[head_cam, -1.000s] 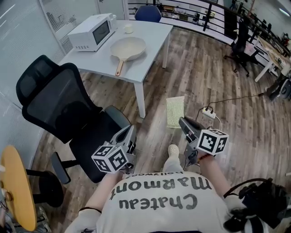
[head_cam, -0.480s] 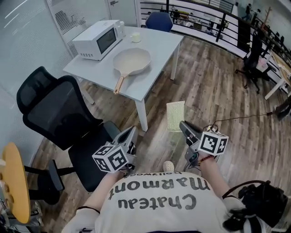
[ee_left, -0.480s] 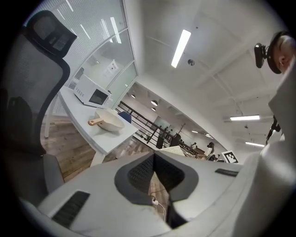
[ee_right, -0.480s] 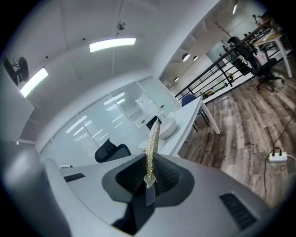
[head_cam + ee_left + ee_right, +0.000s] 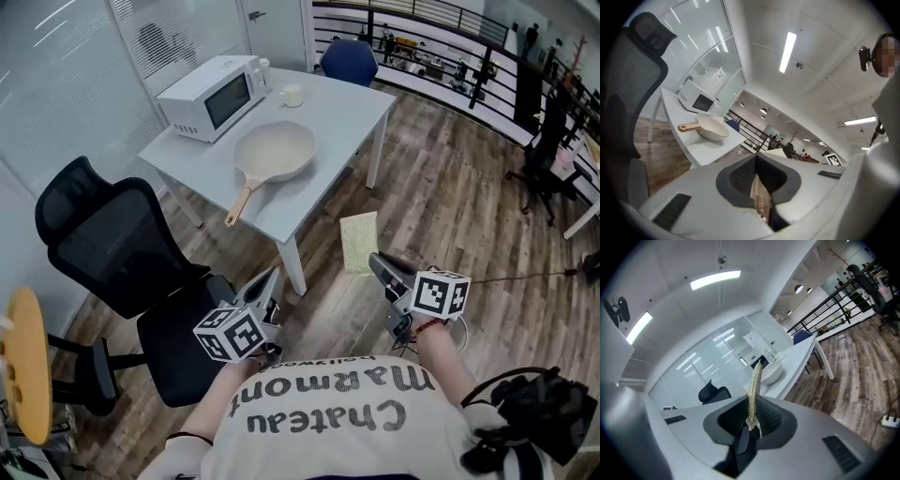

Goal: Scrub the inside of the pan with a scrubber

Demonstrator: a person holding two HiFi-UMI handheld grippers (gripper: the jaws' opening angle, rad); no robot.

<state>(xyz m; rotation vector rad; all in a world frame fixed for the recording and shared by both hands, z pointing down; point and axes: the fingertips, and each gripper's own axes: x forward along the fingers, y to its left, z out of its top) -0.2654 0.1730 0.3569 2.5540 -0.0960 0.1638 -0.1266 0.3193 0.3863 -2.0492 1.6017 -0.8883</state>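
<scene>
Pan [image 5: 274,151]: lies right way up on the white table [image 5: 333,98], pale bowl empty, wooden handle pointing toward the near edge; well apart from both grippers
Scrubber [image 5: 359,242]: flat yellow-green pad, clamped by its lower edge in the right gripper [image 5: 378,262], standing up out of the jaws above the wooden floor
Right gripper: closed on the scrubber, pads pressing on either face of it, aimed toward the table
Left gripper [image 5: 270,281]: jaws together with nothing between them, held low near the office chair [image 5: 122,244]
Table neighbours: microwave [image 5: 212,92] and small cup [image 5: 292,96] behind the pan, neither touching it
Step in hand: by the look of it, the approach; scrubber carried, pan not yet reached, no scrubbing begun
Next move calls for: closing on the table and laying the pad flat into the bowl; probably opening the left gripper to pin the handle so the pan does not slide under the rubbing
Risk: thin pad held by one edge may fold on contact; light pan may skate on the smooth top
</scene>
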